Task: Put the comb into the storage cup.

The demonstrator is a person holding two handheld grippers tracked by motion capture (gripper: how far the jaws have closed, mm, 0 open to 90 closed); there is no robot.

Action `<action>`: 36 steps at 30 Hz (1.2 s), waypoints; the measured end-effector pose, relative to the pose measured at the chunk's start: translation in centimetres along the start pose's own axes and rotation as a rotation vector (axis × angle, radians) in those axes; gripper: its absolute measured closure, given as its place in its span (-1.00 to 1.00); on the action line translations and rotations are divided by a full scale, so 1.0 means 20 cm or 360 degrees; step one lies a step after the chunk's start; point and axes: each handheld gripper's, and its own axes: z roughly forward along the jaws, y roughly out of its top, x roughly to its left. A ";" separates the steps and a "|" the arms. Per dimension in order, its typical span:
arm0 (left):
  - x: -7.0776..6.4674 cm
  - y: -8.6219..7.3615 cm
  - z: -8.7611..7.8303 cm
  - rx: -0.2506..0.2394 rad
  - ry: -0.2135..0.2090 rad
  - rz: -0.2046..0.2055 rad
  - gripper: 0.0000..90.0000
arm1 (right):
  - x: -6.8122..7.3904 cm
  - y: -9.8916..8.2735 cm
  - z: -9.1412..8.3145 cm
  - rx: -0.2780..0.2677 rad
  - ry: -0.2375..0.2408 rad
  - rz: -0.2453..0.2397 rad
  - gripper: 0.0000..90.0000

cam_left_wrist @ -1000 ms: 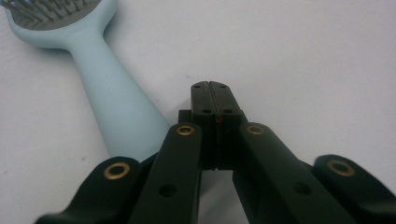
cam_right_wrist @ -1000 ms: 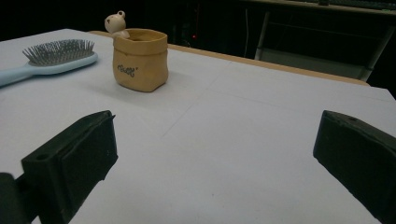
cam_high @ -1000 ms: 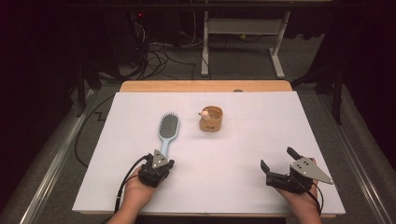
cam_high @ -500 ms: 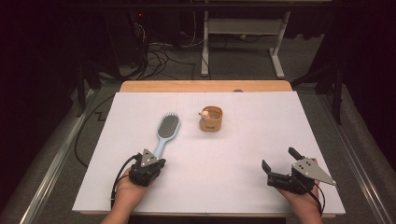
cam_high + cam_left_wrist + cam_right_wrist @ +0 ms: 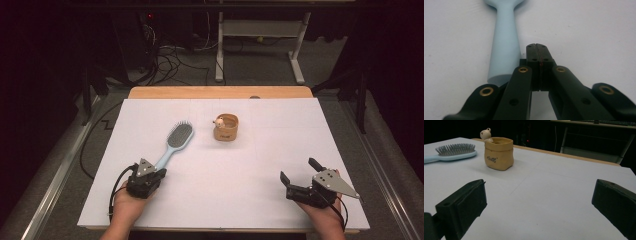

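The job here looks like picking up the light blue hairbrush (image 5: 172,145). It lies flat on the white counter (image 5: 260,170). Its bristle head points to about 1 o'clock and its handle points back to about 7 o'clock.

The left tool (image 5: 150,176) sits right at the end of that handle. In the left gripper view its two black jaws are pressed tight together with nothing between them. The handle (image 5: 504,53) lies just beside the jaws, at their 11 o'clock. So the brush is not held yet. This looks like the lining-up step, before any grab.

The right tool (image 5: 300,180) rests near the counter's front edge at about 4 o'clock, well apart from the brush. Its jaws stand wide open and hold nothing.

A small tan pot (image 5: 226,127) with a little bear on its rim stands near the brush head, at about 3 o'clock from it.

Next, I think the left tool must open its jaws, slide over so the handle sits between them, and then squeeze. The handle is thin and lies low, so the jaws will need to come down close to the counter.
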 end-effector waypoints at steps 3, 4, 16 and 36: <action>0.01 0.00 -0.01 -0.0004 0.0001 -0.0008 1.00 | 0.00 0.00 0.00 -0.0001 0.0000 0.0005 -1.00; 0.01 0.00 -0.01 -0.0004 0.0004 -0.0008 1.00 | 0.00 0.00 0.00 -0.0001 -0.0002 0.0006 -1.00; 0.05 -0.02 -0.03 -0.0019 0.0016 -0.0033 1.00 | 0.00 0.00 0.00 -0.0003 -0.0004 0.0007 -1.00; 0.09 -0.02 -0.09 -0.0195 -0.0080 -0.0074 0.68 | -0.01 0.00 -0.01 -0.0011 -0.0007 0.0005 -1.00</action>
